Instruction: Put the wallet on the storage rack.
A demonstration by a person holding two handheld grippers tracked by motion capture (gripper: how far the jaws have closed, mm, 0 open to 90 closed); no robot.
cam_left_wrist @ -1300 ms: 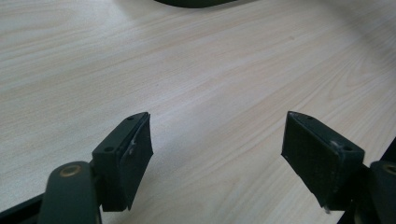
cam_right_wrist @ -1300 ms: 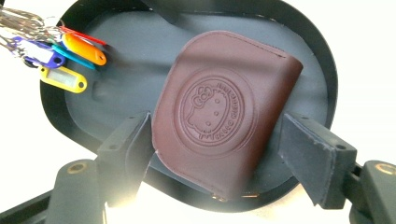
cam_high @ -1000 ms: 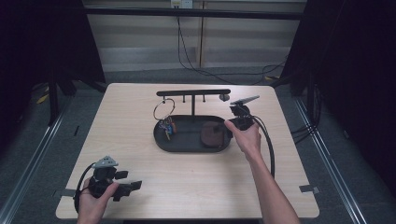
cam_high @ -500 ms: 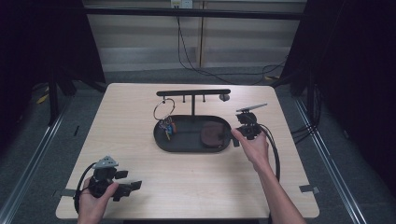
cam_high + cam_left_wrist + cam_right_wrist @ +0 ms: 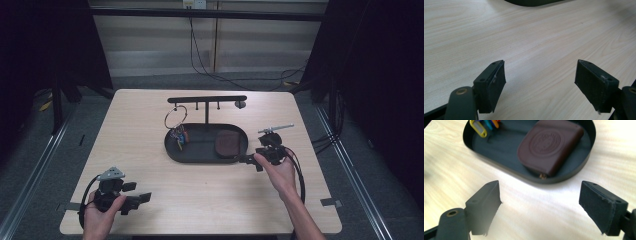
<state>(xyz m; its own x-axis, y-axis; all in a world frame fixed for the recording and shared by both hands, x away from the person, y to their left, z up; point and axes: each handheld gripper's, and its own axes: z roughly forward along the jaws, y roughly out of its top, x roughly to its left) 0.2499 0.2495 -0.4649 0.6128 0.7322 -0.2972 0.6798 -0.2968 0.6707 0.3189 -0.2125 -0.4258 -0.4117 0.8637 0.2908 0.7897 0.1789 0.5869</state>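
A black oval tray [image 5: 200,155] sits mid-table and holds a brown leather wallet [image 5: 227,144] at its right end. A key ring [image 5: 175,117] hangs from a black rack [image 5: 207,99], its coloured tags [image 5: 180,136] dangling into the tray's left end. My right gripper [image 5: 250,161] is just off the tray's right end, pointing at it. In the right gripper view, the wallet [image 5: 550,145] and tray rim [image 5: 499,166] lie ahead of my gripper [image 5: 540,205]. Its jaws have just been closing slightly but stand wide with nothing between them. My left gripper [image 5: 137,200] rests open at the near left corner.
The left gripper view has bare light wood between the gripper [image 5: 540,85] pads and the tray's edge [image 5: 531,2] at the top. Cables trail from both grippers. Dark floor and metal rails surround the table.
The right gripper has drawn back from above the tray's right end, toward the near right side of the table. The left hand has not moved.
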